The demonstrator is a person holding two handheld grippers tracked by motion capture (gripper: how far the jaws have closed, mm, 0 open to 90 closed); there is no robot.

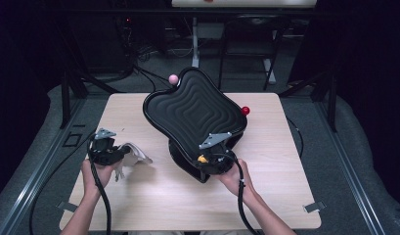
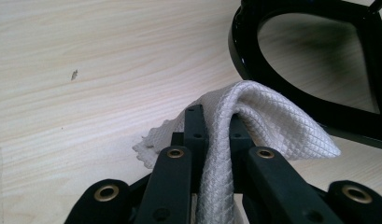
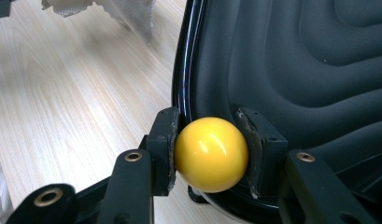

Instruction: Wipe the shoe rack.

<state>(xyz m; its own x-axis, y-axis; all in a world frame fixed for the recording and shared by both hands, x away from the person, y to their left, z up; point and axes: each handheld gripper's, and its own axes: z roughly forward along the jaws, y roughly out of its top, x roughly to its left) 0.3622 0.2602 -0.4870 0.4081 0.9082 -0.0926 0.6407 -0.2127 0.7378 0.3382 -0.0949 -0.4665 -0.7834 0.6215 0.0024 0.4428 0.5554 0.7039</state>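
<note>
Holding the yellow knob (image 3: 210,154) at the near edge of the black padded seat (image 1: 195,110), the right gripper (image 3: 210,151) clamps it firmly; the left gripper (image 2: 215,135) pinches a white cloth (image 2: 268,119) left of the seat. Keep the seat steady, perhaps tilted, while wiping.

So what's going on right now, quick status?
Left tongs shut on white cloth. Right tongs shut on yellow knob of black tray. Nothing blocking.

Table (image 1: 139,205): pale wood-grain, matt. Cloth (image 2: 268,116): off-white woven fabric, diamond texture, frayed edge. Yellow ball (image 3: 211,154): smooth, glossy. Black tray (image 1: 188,110): glossy rim, matt ridged inner surface. Gripper jaws matt black, pads look worn.
</note>
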